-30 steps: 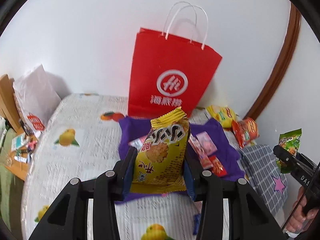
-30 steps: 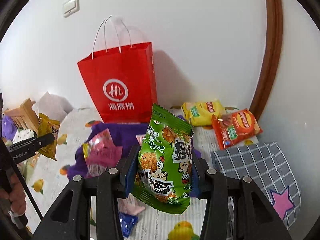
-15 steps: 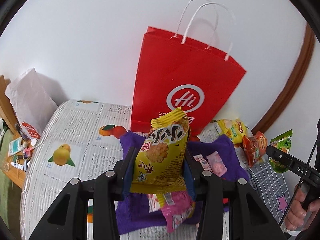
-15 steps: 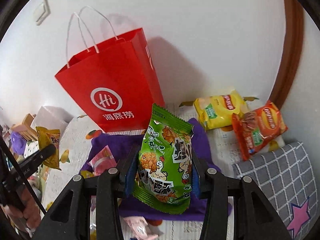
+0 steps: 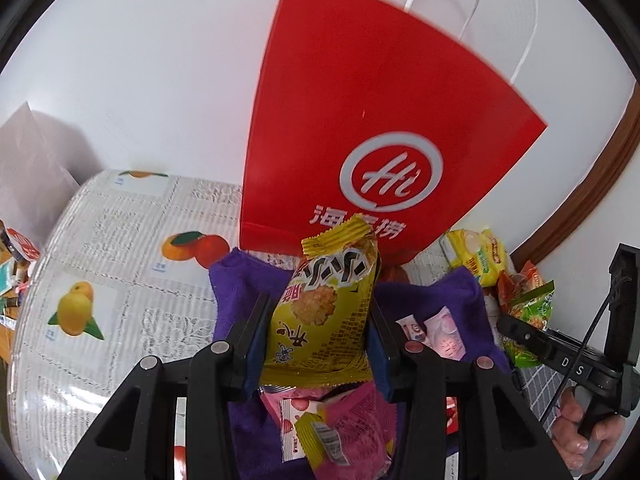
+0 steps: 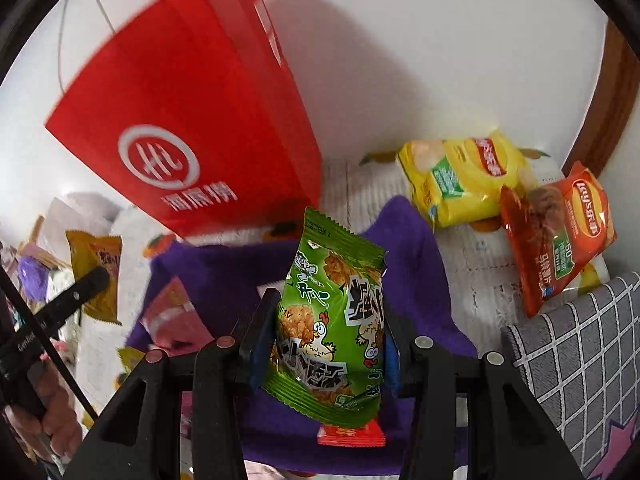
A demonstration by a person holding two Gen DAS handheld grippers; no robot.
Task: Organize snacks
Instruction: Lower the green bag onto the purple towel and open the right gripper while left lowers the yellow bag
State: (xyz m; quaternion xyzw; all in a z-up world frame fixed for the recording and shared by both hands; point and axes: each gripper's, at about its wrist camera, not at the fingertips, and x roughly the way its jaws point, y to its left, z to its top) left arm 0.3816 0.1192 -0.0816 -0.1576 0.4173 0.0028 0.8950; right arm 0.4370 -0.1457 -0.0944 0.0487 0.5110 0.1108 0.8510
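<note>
My left gripper (image 5: 316,336) is shut on a yellow snack packet (image 5: 326,312), held upright above a purple cloth (image 5: 240,280). Pink packets (image 5: 340,428) lie on that cloth just under it. My right gripper (image 6: 326,340) is shut on a green snack packet (image 6: 336,328) over the same purple cloth (image 6: 224,272). A small red packet (image 6: 352,436) lies beneath it. A tall red paper bag (image 5: 360,128) with white handles stands against the wall behind the cloth; it also shows in the right wrist view (image 6: 188,120). The right gripper with its green packet (image 5: 532,312) appears at the right edge of the left wrist view.
A yellow chip bag (image 6: 464,176) and a red chip bag (image 6: 560,232) lie at the back right. A grey checked cloth (image 6: 572,360) is at the right. The fruit-print tablecloth (image 5: 100,264) spreads to the left, with a white paper bag (image 5: 28,168) beyond. A hand (image 5: 588,440) holds the right gripper's handle.
Both grippers have moved forward and down toward the red bag and purple cloth, which now loom larger. Each still holds its packet.
</note>
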